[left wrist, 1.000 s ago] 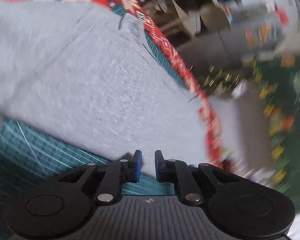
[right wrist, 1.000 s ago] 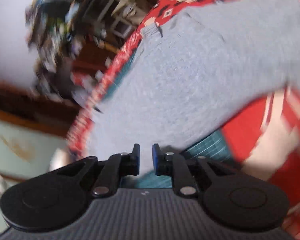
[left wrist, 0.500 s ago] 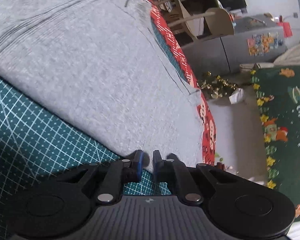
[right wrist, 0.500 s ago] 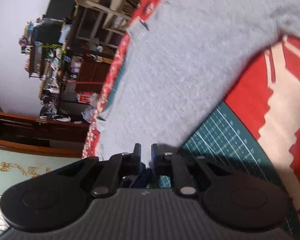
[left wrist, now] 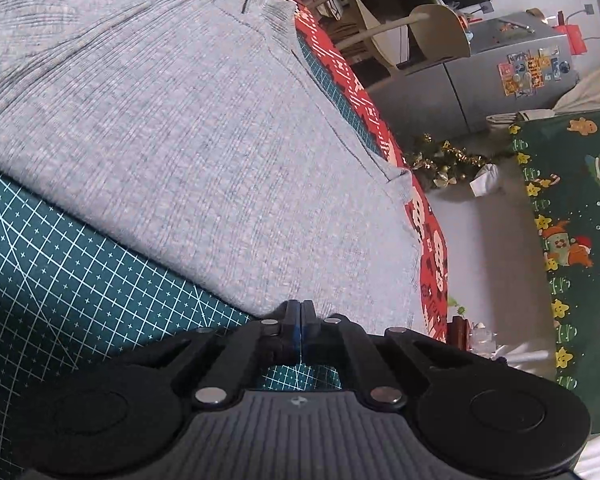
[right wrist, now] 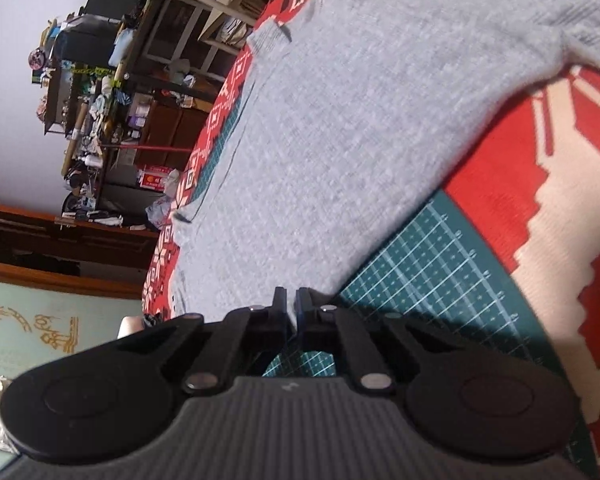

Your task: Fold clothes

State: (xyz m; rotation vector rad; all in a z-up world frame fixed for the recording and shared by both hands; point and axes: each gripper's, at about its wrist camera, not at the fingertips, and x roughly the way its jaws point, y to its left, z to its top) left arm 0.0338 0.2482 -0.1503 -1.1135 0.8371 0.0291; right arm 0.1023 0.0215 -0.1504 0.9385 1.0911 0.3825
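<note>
Grey knit sweater [left wrist: 204, 152] lies flat on the green cutting mat [left wrist: 60, 280], spreading from twelve to ten o'clock. My left gripper [left wrist: 299, 314] and right gripper [right wrist: 291, 300] each pinch its near hem, fingers pressed together.

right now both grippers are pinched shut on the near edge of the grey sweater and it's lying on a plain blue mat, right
Not quite: the mat is a dark green cutting mat printed with a white grid, not plain blue, as the left wrist view shows. The rest holds: the left gripper and the right gripper are each closed on the near edge of the grey sweater.
</note>
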